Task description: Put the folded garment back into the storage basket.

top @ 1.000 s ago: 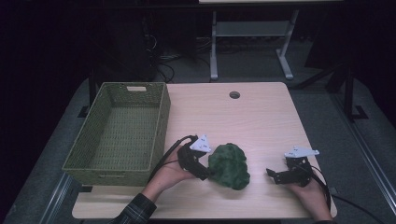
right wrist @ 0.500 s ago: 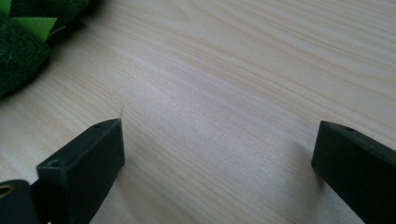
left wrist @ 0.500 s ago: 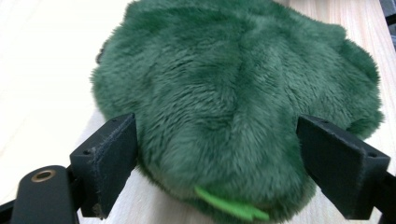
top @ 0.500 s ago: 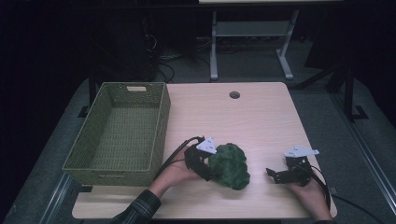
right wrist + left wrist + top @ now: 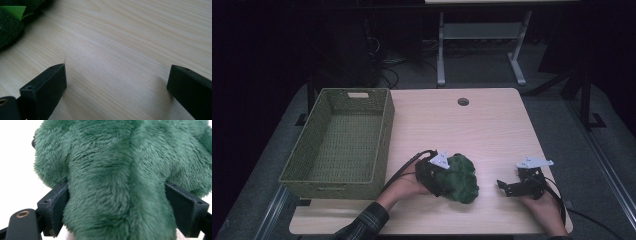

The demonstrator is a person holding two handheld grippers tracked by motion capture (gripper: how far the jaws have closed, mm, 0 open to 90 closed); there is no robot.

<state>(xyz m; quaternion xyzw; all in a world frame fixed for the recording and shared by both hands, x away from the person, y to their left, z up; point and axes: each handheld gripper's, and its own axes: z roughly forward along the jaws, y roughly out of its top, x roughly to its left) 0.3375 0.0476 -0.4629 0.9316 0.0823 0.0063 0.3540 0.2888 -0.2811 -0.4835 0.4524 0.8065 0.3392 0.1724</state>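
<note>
Green plush toy (image 5: 460,178) lies on the tabletop (image 5: 462,130), just right of the wicker basket (image 5: 339,142); it is a rounded lump, long axis running roughly from upper left to lower right, facing direction indiscernible; left tool (image 5: 437,176) has its jaws pressed into the fur on either side, its tips buried in the pile; right tool (image 5: 507,187), well right of the toy, rests with jaws spread apart over bare wood; the toy's features are hidden.

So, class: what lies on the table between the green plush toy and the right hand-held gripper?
Nothing: in the high view, bare wood separates the green plush toy from the right hand-held gripper, whose jaws stand open.
</note>
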